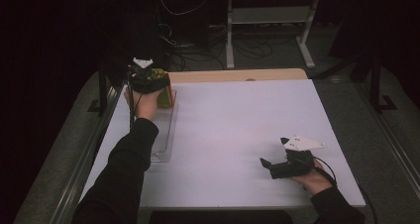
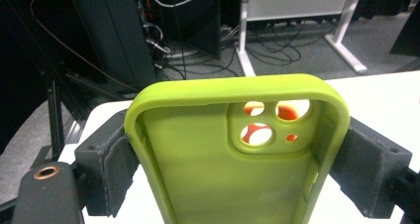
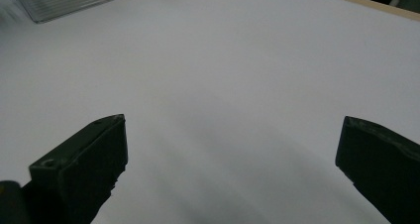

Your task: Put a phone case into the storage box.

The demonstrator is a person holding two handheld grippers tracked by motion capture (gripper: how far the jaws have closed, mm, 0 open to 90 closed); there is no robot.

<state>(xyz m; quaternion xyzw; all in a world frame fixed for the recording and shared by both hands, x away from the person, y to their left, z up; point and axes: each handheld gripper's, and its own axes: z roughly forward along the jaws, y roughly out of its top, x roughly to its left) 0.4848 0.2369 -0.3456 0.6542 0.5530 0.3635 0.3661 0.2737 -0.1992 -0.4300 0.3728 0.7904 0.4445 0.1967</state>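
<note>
Green phone case (image 2: 218,174) clamped in left tool (image 2: 233,159); right tool (image 3: 233,149) wide open, empty.

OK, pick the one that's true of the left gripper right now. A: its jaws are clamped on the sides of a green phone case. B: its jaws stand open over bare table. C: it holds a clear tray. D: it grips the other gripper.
A: in the left gripper view the pads press both sides of the green phone case, held by the left gripper.
</note>
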